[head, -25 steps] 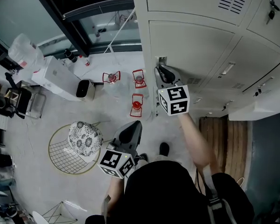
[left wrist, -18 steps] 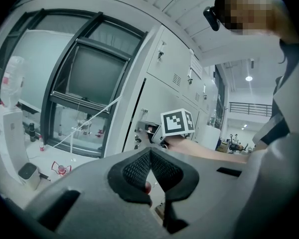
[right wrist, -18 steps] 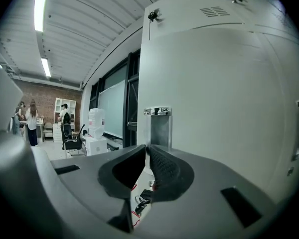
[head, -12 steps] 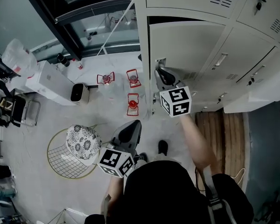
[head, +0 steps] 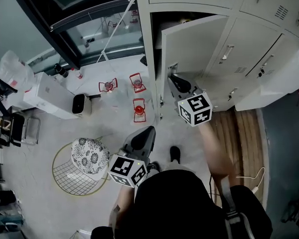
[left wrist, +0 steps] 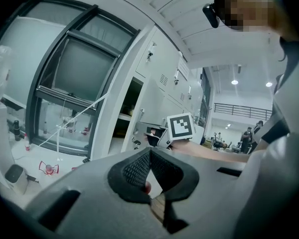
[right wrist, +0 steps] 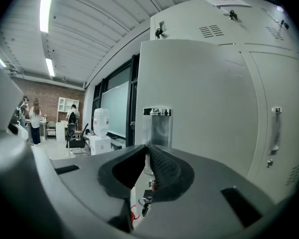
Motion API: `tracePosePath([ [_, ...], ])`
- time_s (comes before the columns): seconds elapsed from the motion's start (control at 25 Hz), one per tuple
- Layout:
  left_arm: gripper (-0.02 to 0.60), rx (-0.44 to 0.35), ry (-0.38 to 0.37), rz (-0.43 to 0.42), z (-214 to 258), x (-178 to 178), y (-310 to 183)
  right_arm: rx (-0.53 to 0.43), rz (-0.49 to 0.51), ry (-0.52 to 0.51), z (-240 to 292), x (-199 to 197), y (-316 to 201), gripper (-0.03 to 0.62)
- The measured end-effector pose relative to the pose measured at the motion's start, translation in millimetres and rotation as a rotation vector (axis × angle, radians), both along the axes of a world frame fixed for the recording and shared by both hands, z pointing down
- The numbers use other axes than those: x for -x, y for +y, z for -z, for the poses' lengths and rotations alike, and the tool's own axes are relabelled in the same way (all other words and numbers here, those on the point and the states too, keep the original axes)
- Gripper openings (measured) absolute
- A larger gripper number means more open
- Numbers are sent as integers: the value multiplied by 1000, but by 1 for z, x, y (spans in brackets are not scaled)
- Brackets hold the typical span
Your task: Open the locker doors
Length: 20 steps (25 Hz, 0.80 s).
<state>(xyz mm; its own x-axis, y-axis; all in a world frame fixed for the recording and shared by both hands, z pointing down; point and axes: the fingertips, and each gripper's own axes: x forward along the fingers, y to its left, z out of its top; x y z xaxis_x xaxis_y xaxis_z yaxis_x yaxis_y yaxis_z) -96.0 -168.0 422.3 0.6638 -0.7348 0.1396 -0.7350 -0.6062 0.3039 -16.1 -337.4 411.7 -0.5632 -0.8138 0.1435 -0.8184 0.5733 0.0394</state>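
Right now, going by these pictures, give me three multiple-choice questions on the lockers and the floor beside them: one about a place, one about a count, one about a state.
1. The patterned cushion lies:
A) on the round wire stool
B) inside a locker
C) on a chair

2. How many small red lanterns stand on the floor?
A) one
B) three
C) five

3. The locker door whose handle the right gripper pinches is:
A) shut flush
B) ajar
C) taken off

Answers:
1 A: the head view shows the cushion on top of the wire frame.
2 B: two lanterns stand side by side and a third stands nearer the person.
3 B: dark interior shows above the door's top edge. The gripper's jaws have just been closing, with the handle between them.
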Motion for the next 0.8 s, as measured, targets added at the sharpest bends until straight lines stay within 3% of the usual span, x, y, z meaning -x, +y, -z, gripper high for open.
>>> tracePosePath([
  [0.4, 17, -11, 8, -103, 3, -20, 3, -9, 87, -2, 1, -20, 34, 23],
  [0.8, 17, -16, 8, -194, 3, -40, 3, -1, 98, -32, 3, -42, 58, 23],
])
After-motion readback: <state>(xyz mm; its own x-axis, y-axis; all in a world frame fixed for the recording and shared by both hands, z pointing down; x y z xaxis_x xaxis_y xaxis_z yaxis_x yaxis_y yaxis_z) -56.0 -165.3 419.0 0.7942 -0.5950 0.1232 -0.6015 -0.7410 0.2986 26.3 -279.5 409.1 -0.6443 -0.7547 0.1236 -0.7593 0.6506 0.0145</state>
